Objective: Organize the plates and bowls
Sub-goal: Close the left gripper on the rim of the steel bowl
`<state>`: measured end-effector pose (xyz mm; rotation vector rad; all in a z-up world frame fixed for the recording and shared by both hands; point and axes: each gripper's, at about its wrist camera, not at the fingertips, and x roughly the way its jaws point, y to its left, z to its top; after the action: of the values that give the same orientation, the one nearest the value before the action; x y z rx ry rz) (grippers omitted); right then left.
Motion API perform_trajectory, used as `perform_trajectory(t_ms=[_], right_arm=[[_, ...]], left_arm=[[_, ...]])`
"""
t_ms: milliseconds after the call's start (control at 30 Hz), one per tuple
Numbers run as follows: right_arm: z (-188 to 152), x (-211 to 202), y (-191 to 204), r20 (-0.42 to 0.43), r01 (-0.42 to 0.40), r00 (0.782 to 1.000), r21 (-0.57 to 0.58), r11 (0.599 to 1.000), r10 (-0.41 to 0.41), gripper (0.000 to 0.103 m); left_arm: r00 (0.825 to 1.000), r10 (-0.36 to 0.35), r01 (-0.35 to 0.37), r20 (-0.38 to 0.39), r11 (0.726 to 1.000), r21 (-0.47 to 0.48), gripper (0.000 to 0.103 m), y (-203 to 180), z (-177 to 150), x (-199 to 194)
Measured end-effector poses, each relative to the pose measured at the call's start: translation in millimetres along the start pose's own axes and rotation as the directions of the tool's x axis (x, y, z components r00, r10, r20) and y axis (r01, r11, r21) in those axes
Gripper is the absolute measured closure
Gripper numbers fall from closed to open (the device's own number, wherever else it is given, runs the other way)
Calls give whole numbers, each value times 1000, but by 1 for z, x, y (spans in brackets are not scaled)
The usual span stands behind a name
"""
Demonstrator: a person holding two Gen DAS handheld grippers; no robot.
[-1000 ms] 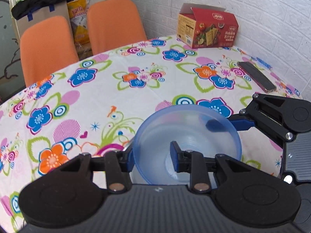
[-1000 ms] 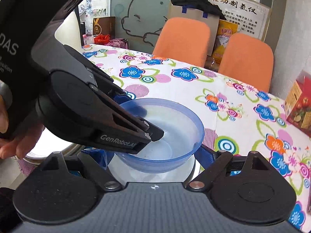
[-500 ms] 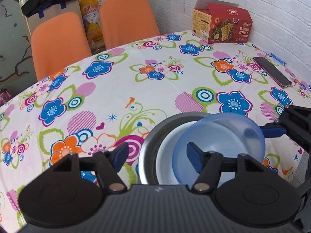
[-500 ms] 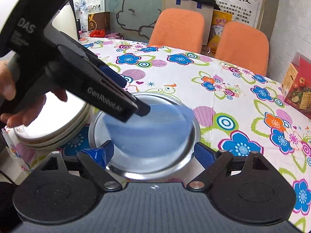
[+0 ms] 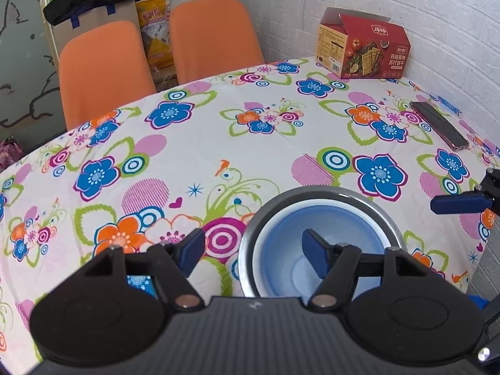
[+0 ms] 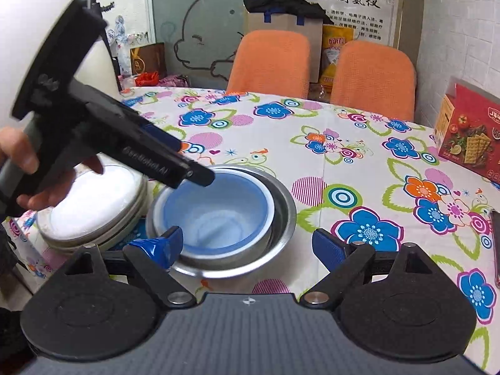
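Nesting looks done: blue bowl (image 6: 218, 212) sits inside the metal bowl (image 6: 282, 215), between your right gripper (image 6: 247, 245) fingertips. Both grippers gape empty; lift your left gripper (image 5: 253, 251) straight up, avoiding the rim.

- Table (image 5: 250, 156), floral cloth: centre and far-left span lay bare, open for passage.
- Near edge: steel bowl (image 6: 281, 215) with blue bowl (image 6: 218, 212) nested inside, blocking low travel there.
- Beside it toward the near-left corner: stack of plates (image 6: 93, 215), just beside the steel bowl; narrow gap between.
- Left gripper (image 6: 200, 175) hung over the blue bowl's rim, jaws apart, occupying the space above.
- Far-right corner: red carton (image 5: 362, 50) against the wall.
- Right edge: dark flat phone (image 5: 437, 128).
- Far edge: two orange chairs (image 5: 212, 37) drawn close.
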<state>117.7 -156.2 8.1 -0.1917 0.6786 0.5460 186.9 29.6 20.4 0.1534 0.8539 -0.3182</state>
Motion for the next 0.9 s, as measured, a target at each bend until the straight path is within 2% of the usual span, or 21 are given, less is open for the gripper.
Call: perform_trajectory(t_ms=[300,500,733,900], right_arm=[[7,52,-16,-80,41,996,72,997,-35,26],[6,71,-23,-116,48,993,98,994,-37,26],[2,82,-20,-132,74,989,86,994,-63,26],[-1,83,-24,-107,72,992,116,991,-59,26]], left_arm=[[999,-1,2,-50,1000,18,32,-4,-5,22],[998,-10,12,-57,999,34,32,-4,-4,32],[995,-23,26,-94,999,26,32,0,-6,52],[994,-56,56,-96,998,1,29,6,-6,56]])
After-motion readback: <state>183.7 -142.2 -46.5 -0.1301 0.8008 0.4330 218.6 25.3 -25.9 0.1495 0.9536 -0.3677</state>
